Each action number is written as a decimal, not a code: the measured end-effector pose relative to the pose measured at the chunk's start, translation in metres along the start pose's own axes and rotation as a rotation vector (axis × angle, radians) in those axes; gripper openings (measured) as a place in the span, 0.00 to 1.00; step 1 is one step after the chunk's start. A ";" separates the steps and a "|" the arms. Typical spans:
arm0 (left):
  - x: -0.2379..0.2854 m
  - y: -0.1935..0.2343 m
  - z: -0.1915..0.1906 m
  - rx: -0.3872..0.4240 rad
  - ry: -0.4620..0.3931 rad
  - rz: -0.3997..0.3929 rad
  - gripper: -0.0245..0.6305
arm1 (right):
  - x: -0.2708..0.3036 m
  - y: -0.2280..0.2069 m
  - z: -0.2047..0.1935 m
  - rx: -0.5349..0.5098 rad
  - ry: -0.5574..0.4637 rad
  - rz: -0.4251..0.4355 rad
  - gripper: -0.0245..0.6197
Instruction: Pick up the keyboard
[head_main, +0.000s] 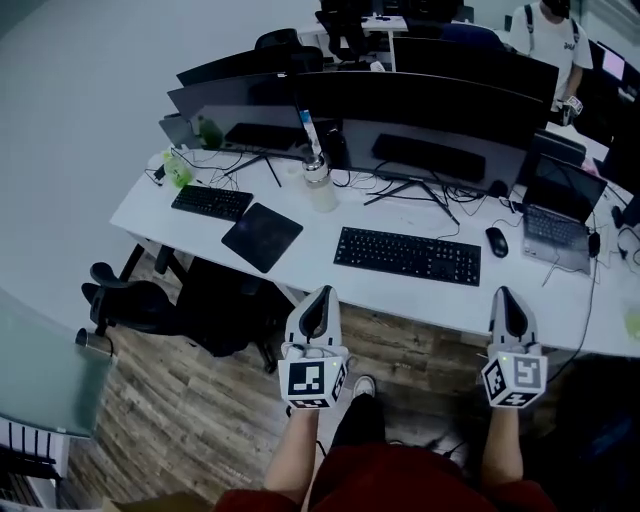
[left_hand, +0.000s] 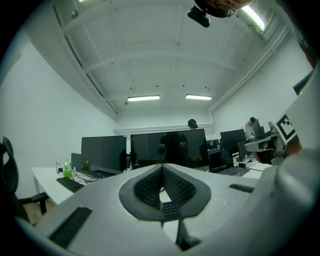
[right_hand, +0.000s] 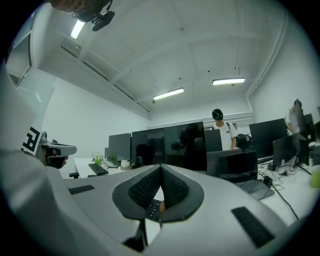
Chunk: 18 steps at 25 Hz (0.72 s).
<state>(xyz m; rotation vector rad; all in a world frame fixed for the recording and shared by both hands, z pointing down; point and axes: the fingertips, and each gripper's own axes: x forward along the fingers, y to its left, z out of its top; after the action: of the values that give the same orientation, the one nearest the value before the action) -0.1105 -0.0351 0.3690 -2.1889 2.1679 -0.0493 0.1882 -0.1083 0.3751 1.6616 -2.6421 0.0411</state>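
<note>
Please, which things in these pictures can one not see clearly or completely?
1. Middle keyboard: in the head view its key print is too small. In the left gripper view the shut left gripper hides all but a few keys.
2. Right gripper view: the shut right gripper hides it likewise.
3. Desk: the head view's right edge cuts off its end.

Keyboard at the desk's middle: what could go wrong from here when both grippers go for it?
1. The left gripper and right gripper both have their jaws shut and sit short of the keyboard; unopened, they would probably shove it rather than grip it.
2. The mouse lies just off the keyboard's right end and may get knocked.
</note>
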 end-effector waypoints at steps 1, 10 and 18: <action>0.012 0.006 -0.001 -0.002 -0.002 -0.012 0.04 | 0.009 0.000 0.002 -0.007 -0.001 -0.014 0.03; 0.118 0.051 -0.010 -0.034 0.002 -0.117 0.04 | 0.091 0.003 0.012 -0.024 0.010 -0.127 0.03; 0.186 0.070 -0.015 -0.054 0.000 -0.216 0.04 | 0.132 0.004 0.017 -0.039 0.020 -0.226 0.03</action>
<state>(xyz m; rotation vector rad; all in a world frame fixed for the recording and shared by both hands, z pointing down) -0.1798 -0.2216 0.3758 -2.4432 1.9448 -0.0008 0.1276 -0.2265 0.3623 1.9231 -2.4076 0.0023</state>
